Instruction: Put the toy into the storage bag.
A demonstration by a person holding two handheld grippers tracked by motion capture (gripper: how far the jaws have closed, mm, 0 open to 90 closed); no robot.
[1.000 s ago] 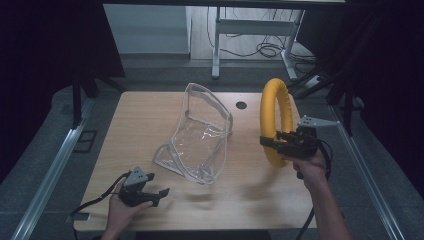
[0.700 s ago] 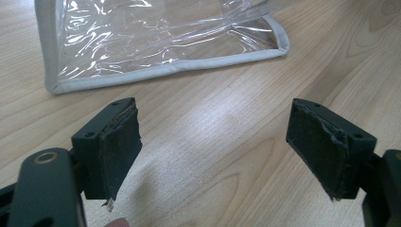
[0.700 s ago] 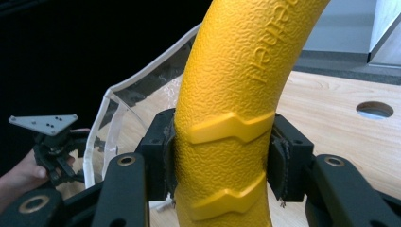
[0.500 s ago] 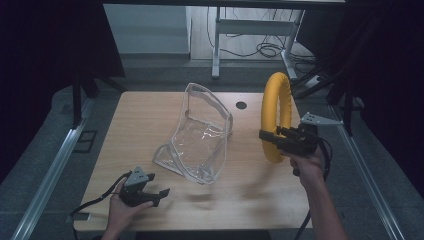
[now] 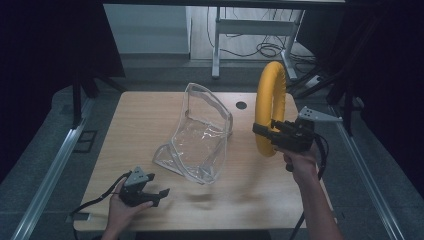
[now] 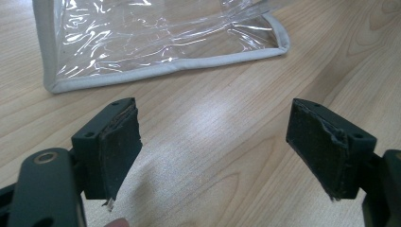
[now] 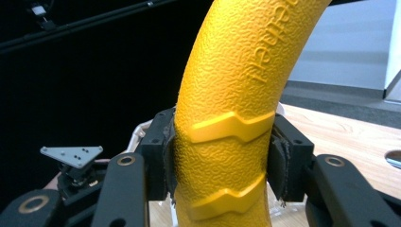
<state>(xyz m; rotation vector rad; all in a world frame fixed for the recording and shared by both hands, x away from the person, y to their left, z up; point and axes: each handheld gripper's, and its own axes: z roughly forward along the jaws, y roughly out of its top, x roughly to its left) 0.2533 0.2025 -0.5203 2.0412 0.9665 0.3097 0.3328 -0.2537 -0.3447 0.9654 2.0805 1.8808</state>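
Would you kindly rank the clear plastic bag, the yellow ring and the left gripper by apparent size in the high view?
1. clear plastic bag
2. yellow ring
3. left gripper

The ring stands upright, held above the table and nearer the camera, so its rank against the bag is less sure.

Wooden table (image 5: 145,130), grey floor (image 5: 45,145), dark curtains (image 5: 45,45)

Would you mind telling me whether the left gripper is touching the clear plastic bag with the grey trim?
Apart. The left gripper view shows the left gripper open over bare wooden table, short of the clear plastic bag.

Dim overhead view, dark surround — close-ups bright
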